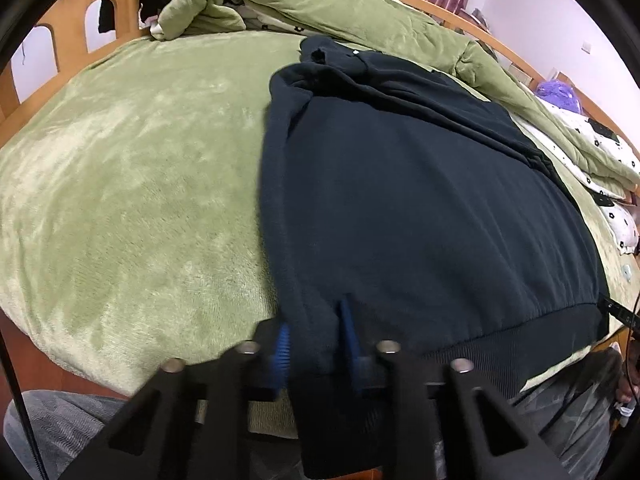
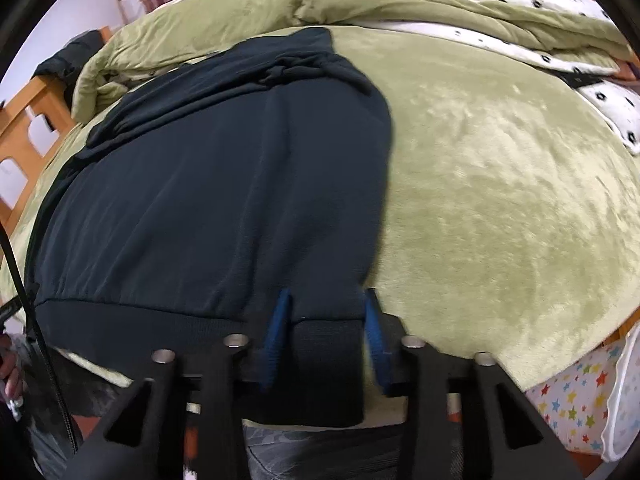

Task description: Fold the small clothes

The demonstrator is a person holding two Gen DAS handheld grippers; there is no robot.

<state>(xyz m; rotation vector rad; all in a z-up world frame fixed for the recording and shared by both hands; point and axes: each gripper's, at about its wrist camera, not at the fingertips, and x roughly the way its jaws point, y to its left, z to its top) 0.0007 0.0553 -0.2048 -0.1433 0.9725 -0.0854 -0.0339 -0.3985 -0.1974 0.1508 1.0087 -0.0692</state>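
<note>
Green plush blanket (image 1: 132,168) covers the bed, wooden bed frame (image 1: 52,52) at the far side, rumpled green quilt (image 1: 320,0) with a white flower-print lining bunched along the back edge. Dark navy sweatshirt (image 1: 420,208) lies flat on the blanket, sleeves folded in across the upper body, collar end bunched at the far side, ribbed hem (image 1: 520,336) hanging at the near edge of the bed. Fabric looks smooth through the middle, creased where the sleeves overlap. Left gripper (image 1: 316,340) is clamped on the hem's left corner, cloth pinched between blue fingers (image 1: 282,348). Right gripper (image 2: 326,332) grips the hem's right corner (image 2: 326,344) the same way, ribbed band filling the gap between its blue pads. Star-print fabric (image 2: 568,400) sits below the bed edge at the right.
</note>
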